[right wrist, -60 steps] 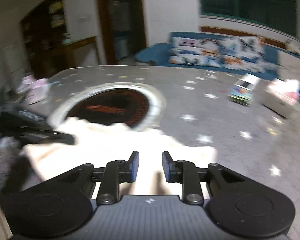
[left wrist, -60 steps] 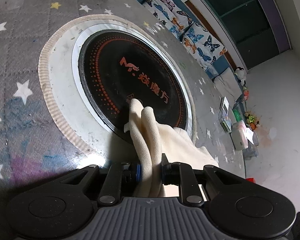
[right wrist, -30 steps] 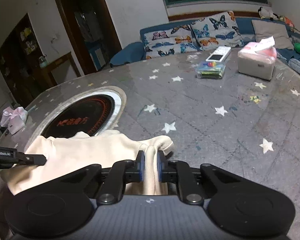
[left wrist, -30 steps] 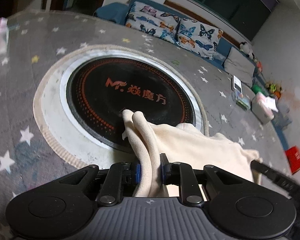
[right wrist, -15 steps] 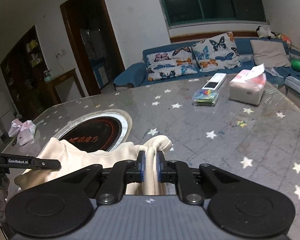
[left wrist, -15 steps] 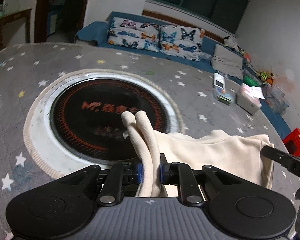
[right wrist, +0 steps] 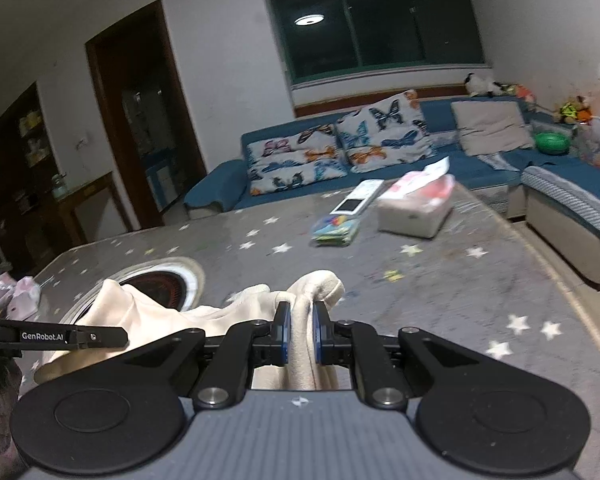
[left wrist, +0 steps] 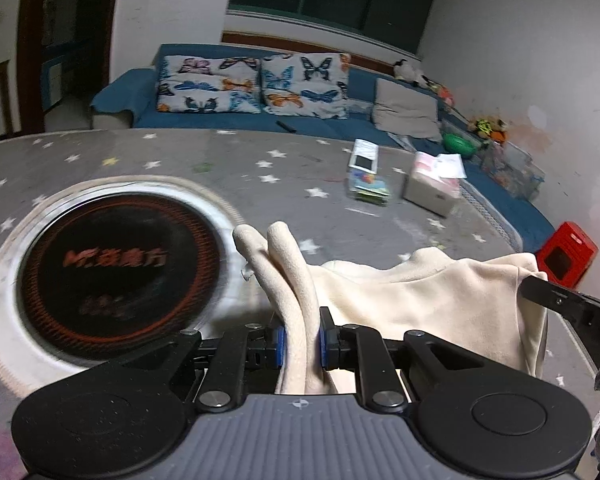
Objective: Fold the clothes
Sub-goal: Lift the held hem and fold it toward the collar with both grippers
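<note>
Both tools clamp bunched edges of the cream garment [left wrist: 428, 300], left tool [left wrist: 300, 338], right tool [right wrist: 300, 338]; it hangs stretched above the table [right wrist: 440, 292], no fold showing.

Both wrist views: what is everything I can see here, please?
cream fleece garment: one, held up between both grippers
round black hotplate with orange lettering: one, set in table
grey star-patterned table: one
white tissue box: one, far side of table
white remote: one, beside tissue box
colourful packet: one, near remote
blue sofa with butterfly cushions: one, behind table
red box: one, floor
left gripper: black, shut on garment
right gripper: black, shut on garment
</note>
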Tool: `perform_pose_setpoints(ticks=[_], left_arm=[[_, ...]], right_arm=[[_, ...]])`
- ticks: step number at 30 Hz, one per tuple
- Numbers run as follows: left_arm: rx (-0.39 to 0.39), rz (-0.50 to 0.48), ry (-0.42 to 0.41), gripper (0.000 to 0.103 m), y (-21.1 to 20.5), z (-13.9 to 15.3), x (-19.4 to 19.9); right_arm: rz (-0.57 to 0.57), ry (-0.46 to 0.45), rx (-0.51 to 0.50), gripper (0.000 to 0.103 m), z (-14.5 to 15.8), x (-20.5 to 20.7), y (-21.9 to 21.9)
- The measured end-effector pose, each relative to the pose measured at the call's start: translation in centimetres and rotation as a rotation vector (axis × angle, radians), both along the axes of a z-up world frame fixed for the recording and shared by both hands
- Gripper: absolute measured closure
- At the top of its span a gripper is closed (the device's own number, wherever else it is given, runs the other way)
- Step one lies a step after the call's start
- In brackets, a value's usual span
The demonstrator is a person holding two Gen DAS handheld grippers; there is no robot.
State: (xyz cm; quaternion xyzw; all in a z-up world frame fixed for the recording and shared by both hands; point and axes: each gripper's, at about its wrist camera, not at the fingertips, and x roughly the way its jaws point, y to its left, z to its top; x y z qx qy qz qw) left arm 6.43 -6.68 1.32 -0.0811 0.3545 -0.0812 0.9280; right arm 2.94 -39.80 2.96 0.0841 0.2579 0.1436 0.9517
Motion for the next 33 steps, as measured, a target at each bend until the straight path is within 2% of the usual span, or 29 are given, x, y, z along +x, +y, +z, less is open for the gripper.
perform_pose_setpoints(ticks=[12,20,33], left_arm=[[0.021,-0.112,0.001,0.086,-6.5,0.5,3.1],[0.040,-0.152,0.007,0.086,-9.9,0.1,5.1],[0.082,-0.192,0.038,0.086,-11.5,-2.1,6.8]], right_arm=[[-0.129,-0.028,-0.025,0.093,1.4,0.3,-5.3],[-0.192,-0.012,-0.050,0.093,1.1,1.5,-7.7],[-0.247,0.049,-0.073,0.093,-1.5,3.3,-10.0]])
